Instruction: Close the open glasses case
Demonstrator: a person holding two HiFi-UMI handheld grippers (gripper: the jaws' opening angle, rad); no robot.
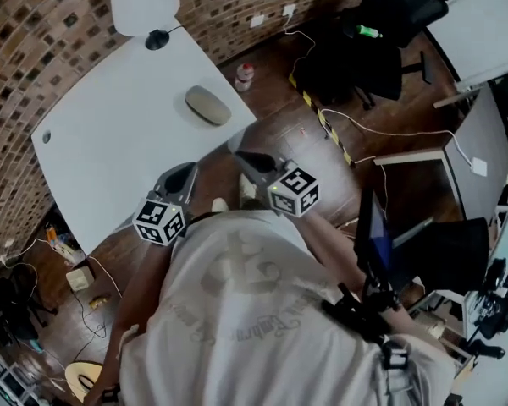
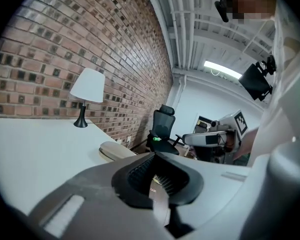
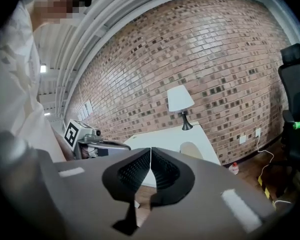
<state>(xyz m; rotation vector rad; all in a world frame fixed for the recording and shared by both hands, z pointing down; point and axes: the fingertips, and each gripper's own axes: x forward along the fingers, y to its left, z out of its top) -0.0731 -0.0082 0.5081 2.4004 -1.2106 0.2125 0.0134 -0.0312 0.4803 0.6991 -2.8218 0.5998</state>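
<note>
Glasses case (image 1: 207,106): lying flat on the white table (image 1: 110,142) near its right-hand edge, lid down and looking shut in all 3 views.
Left gripper (image 1: 179,178): held off the table's near edge, close to the person's chest; its own view has the jaws together with nothing between them.
Right gripper (image 1: 244,157): beside it, also short of the table, over wood floor; jaws meet in 1 thin line, empty.
Head view only: the table's full outline, and both grippers well apart from the case.
Left gripper view only: the case's side seam, low and level, with the office chair (image 2: 162,126) behind it.
Right gripper view only: the case end-on, and a bottle (image 3: 234,168) on the floor by the brick wall.
Lamp (image 1: 144,2): at the far table corner, well apart from the case.
Open room: bare tabletop to the left of the case and between the case and the near edge.
</note>
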